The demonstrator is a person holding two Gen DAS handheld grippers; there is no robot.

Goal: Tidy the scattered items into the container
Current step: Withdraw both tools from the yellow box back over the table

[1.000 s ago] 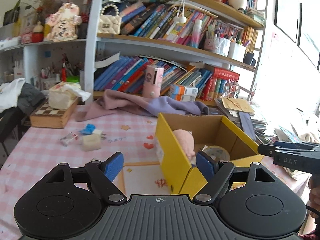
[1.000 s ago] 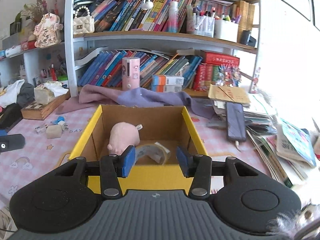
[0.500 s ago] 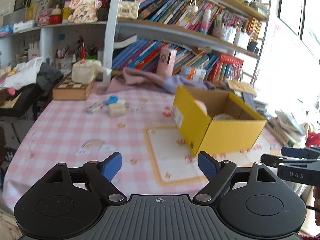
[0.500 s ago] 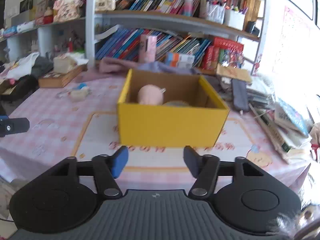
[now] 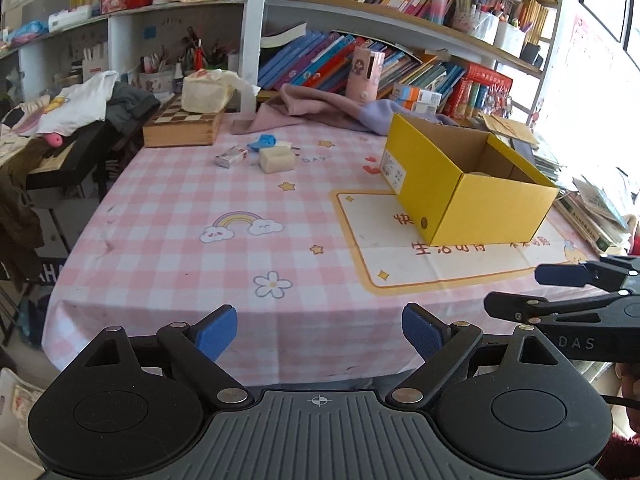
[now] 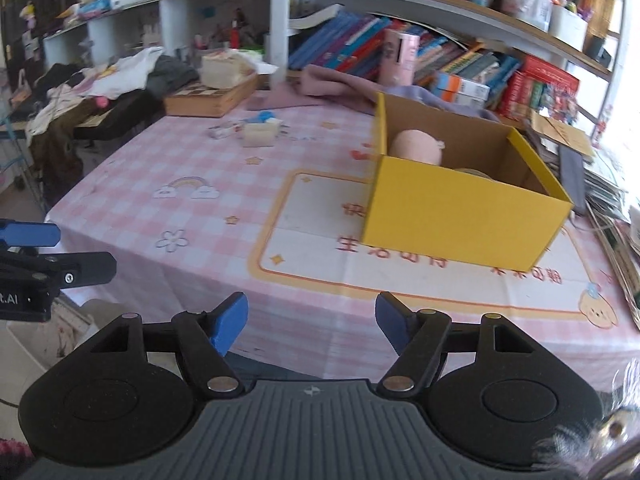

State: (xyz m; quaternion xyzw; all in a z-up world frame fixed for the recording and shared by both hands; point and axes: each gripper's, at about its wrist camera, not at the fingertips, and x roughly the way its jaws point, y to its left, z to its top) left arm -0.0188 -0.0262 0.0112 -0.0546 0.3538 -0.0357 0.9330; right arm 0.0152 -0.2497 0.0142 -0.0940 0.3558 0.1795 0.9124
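Cream foam-like block (image 5: 276, 159), upper centre of frame: likely light, soft; grip its flat sides.
Left gripper (image 5: 319, 334) and right gripper (image 6: 311, 322) both empty, jaws opening; yellow cardboard box (image 6: 460, 216) at right.

Tabletop (image 5: 168, 216) carried a pink checked cloth. Behind it stood white shelving (image 5: 252, 40) crammed with books (many leaning). Strong daylight entered from a window (image 5: 600, 92) at right.

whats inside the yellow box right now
In the yellow box a pink plush toy leans by its left wall, with the top of a tape roll beside it. The front wall hides the box floor.
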